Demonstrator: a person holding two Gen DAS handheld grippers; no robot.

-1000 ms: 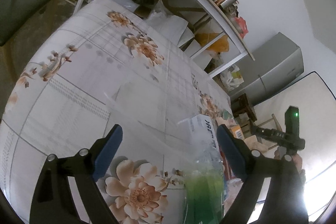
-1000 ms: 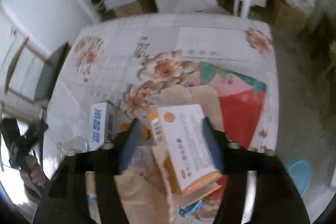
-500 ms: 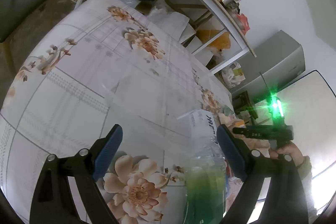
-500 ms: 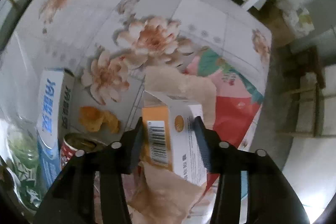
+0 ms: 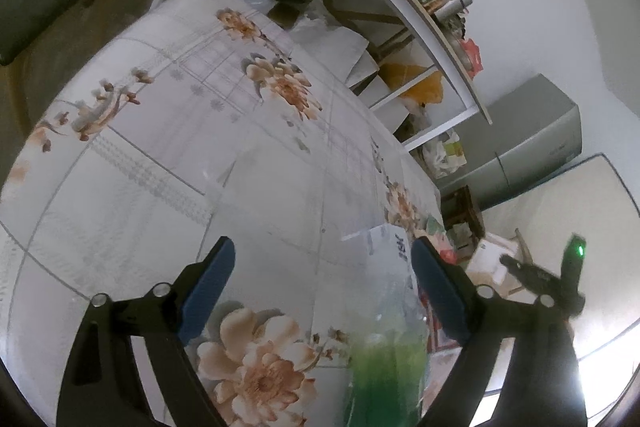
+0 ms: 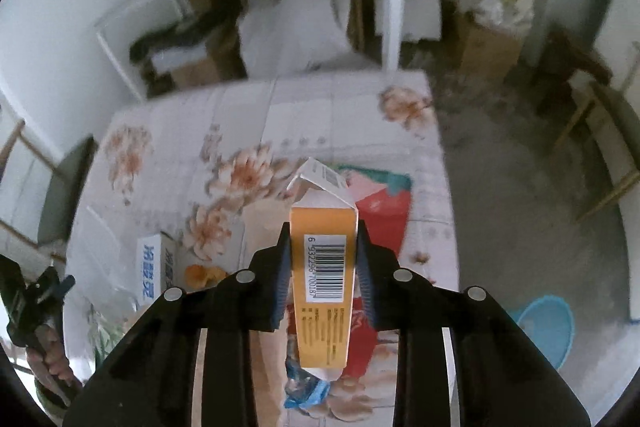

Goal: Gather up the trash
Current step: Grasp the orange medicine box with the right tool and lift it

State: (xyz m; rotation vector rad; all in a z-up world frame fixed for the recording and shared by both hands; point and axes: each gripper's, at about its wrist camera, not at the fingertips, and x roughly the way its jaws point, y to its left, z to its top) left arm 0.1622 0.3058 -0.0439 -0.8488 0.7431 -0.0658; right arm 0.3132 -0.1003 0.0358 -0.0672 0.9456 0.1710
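Left wrist view: the left gripper [image 5: 320, 269] hovers over the floral table [image 5: 168, 163], jaws wide apart, a green-tinted bottle [image 5: 386, 367] low between them, untouched. Right wrist view: the right gripper [image 6: 322, 263], jaws just closing, is clamped on the orange box [image 6: 322, 267], lifted off the table.

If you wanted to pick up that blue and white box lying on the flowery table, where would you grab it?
Grip the blue and white box across its narrow width, coming down from above. It lies flat with its printed face up and its long sides look free, though a clear plastic bottle crowds its near end.
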